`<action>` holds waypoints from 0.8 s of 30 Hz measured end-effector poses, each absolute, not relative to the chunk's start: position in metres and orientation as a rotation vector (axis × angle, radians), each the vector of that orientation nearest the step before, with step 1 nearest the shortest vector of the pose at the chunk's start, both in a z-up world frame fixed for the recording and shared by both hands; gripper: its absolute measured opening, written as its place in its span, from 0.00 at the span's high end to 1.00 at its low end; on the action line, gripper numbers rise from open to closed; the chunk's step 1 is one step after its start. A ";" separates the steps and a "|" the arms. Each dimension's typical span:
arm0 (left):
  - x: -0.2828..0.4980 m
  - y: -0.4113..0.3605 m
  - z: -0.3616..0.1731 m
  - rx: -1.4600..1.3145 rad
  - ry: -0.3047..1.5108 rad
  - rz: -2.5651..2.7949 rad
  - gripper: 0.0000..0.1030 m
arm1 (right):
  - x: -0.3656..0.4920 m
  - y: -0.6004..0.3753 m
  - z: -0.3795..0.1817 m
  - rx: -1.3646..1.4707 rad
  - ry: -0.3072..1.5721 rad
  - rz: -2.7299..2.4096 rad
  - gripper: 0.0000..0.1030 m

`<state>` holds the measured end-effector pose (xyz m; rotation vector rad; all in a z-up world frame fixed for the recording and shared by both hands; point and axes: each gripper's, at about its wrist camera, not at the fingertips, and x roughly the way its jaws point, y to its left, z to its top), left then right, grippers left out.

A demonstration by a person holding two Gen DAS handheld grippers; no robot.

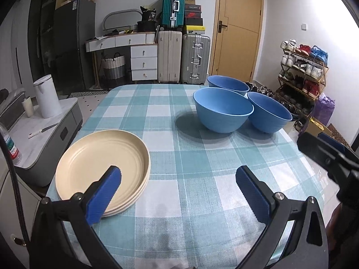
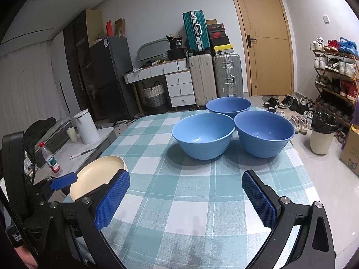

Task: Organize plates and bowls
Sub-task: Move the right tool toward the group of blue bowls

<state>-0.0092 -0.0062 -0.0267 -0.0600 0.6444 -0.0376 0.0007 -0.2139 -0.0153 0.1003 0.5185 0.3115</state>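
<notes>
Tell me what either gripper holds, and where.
Nothing: left gripper and right gripper are open above the tablecloth, clear of plates and bowls.

The counter (image 1: pixel 197 157) wears a woven checked cloth, matt and finely textured. The three blue bowls (image 2: pixel 203 135) look like smooth plastic with a soft sheen and faint highlights inside. The cream plates (image 1: pixel 101 163) at lower left are matt, with ringed ridges. Both tongs' blue pads (image 2: pixel 258 199) are ribbed, knobbly rubber on black plastic arms with metal screws.

bare cloth (image 1: pixel 179 179) ahead, bowls (image 2: pixel 204 134) seemingly touching
</notes>
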 end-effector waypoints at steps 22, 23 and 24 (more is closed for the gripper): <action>-0.001 0.007 -0.035 -0.180 0.702 -0.140 0.00 | 0.098 -0.336 0.044 0.286 0.657 0.230 0.01; 0.000 0.006 -0.035 -0.181 0.705 -0.148 0.00 | 0.112 -0.343 0.041 0.296 0.693 0.228 0.01; 0.000 0.005 -0.035 -0.177 0.706 -0.157 0.00 | 0.129 -0.354 0.034 0.319 0.733 0.198 0.01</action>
